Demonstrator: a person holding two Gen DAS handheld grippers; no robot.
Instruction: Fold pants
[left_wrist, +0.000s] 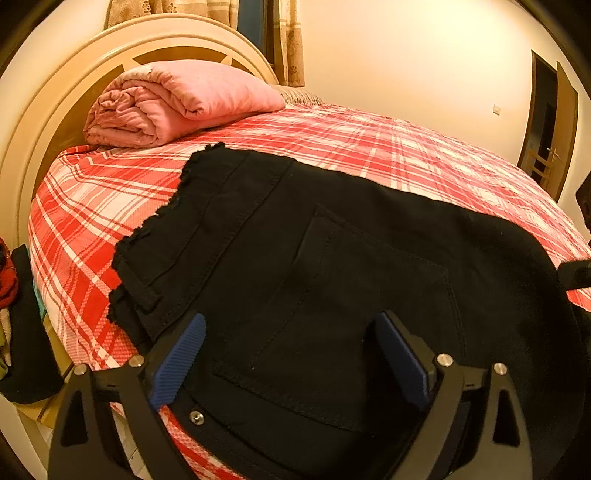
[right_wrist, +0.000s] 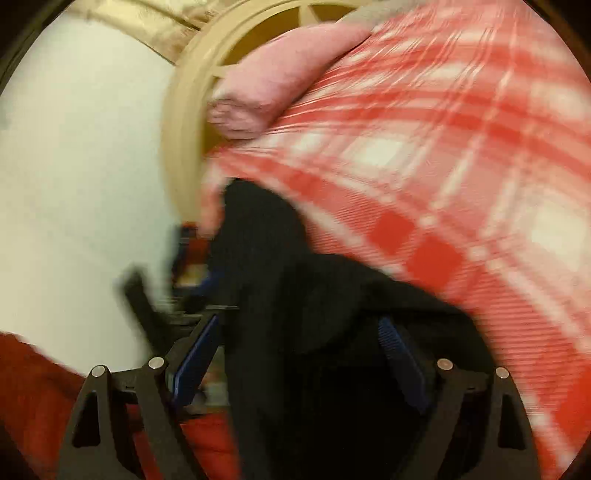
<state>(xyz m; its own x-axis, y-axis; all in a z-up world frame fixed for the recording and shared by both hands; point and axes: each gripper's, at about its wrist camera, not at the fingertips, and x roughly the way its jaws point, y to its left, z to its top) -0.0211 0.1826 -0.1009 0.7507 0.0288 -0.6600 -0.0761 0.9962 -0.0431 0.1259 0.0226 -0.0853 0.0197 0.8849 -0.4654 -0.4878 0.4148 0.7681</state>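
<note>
A: Start at the left gripper. How do its fingers stand?

B: Wide apart, blue ribbed pads facing each other. The pants lie under and between them, but the pads do not press on the cloth. Nothing is gripped.

A: And the right gripper?

B: Its fingers are spread wide too. Dark cloth of the pants fills the gap between them, yet I see neither pad pinching it. That view is blurred, so fine contact is hard to read.

A: Where are the pants, then?

B: On the bed, spread over the red and white plaid sheet. In the left view they are black, back side up, with a stitched pocket in the middle just ahead of the fingers. The frayed hems of the legs lie stacked at the left, near the bed's edge. A metal button shows low down, by the left finger.

A: What lies further out?

B: A rolled pink blanket sits at the head of the bed, against the curved headboard, well apart from the pants. Curtains hang behind it, and a door is open in the far wall at the right. Clothes are piled beside the bed at the left. In the right view something red shows at the lower left.
</note>
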